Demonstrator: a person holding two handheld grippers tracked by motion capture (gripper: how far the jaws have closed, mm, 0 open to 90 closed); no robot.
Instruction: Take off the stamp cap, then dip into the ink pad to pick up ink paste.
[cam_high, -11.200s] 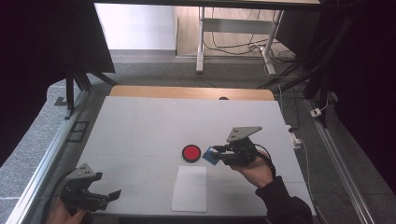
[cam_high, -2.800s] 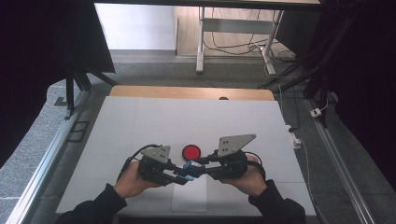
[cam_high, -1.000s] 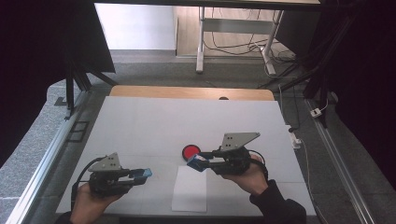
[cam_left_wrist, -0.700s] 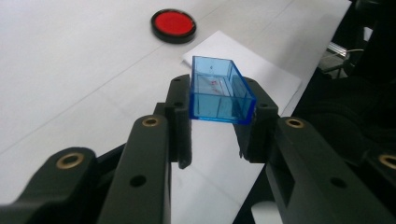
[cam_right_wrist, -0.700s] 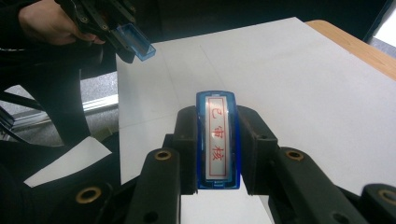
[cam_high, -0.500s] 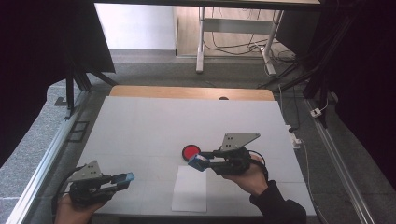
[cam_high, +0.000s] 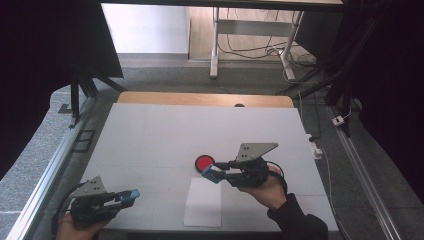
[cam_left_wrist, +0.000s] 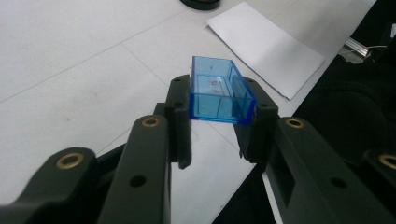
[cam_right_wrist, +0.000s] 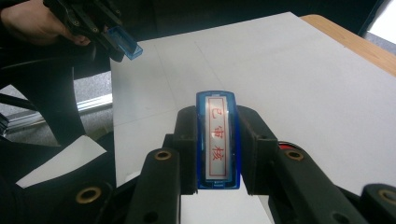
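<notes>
- Left tool (cam_left_wrist: 217, 135): jaws clamped on clear blue cap (cam_left_wrist: 219, 93), open side facing away from the camera; held above the tabletop (cam_high: 165, 130) near its front left corner.
- Right tool (cam_right_wrist: 217, 149): jaws clamped on blue stamp body (cam_right_wrist: 217, 140), face with red characters turned up to the camera.
- Right tool sits just beside red ink pad (cam_high: 204, 162), above the far edge of white paper sheet (cam_high: 204, 202).
- Cap and stamp body well apart; high view shows each tool (cam_high: 131, 195) (cam_high: 212, 172) held by one hand.
</notes>
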